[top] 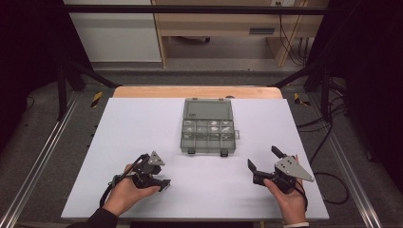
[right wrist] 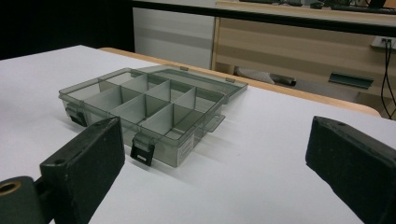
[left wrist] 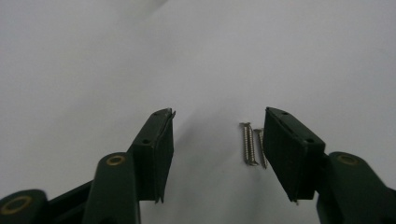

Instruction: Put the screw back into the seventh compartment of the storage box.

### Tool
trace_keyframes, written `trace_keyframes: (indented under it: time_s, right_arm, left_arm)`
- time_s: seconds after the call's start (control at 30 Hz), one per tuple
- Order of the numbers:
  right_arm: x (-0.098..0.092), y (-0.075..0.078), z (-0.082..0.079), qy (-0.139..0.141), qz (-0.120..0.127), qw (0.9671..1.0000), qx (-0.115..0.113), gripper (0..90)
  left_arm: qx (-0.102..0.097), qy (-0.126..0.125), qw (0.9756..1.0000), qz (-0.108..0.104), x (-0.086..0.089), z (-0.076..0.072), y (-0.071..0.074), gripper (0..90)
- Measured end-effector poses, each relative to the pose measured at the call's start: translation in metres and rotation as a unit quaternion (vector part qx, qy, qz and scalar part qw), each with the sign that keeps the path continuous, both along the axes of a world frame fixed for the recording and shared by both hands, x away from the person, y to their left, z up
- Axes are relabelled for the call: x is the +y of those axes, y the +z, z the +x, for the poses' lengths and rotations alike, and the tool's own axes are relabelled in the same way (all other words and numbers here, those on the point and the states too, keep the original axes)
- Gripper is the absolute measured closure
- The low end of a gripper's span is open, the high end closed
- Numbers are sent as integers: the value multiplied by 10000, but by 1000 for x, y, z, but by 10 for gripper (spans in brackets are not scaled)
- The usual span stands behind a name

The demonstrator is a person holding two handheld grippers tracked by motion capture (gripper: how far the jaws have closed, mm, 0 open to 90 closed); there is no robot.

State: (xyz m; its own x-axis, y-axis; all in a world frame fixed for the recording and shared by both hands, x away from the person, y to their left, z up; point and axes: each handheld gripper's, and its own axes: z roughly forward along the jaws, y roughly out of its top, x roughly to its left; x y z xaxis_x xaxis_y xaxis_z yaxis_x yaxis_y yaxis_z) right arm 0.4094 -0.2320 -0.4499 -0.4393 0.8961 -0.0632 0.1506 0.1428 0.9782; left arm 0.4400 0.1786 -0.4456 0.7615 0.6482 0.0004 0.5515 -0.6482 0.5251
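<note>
We hold the left gripper (left wrist: pixel 217 156) w/ jaws apart around two screws (left wrist: pixel 252 144) on the white table (left wrist: pixel 93 70), at 7 o'clock from the organizer box (top: pixel 208 126). Right gripper (right wrist: pixel 224 172) also apart. Risk: screws sit off-centre, so closing may flick one away.

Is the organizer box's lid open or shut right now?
Open. The grey organizer box has its lid folded back flat on the table behind it, and the dividers stand uncovered.

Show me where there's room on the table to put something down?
Bare white table lies left of the open organizer box, right of it, and between the left gripper and right gripper. Two screws crowd the spot under the left gripper.
</note>
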Motion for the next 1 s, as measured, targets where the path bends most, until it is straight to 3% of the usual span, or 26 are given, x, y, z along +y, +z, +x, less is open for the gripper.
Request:
trace_keyframes:
  time_s: [0.43, 1.0]
  right_arm:
    - [0, 0, 0, 16, 8, 10000, 19, 49]
    - [1, 0, 0, 40, 33, 10000, 35, 50]
  left_arm:
    - [325, -28, 9995, -55, -4, 3, -1, 689]
    - [468, -46, 9988, 103, -12, 8, -7, 775]
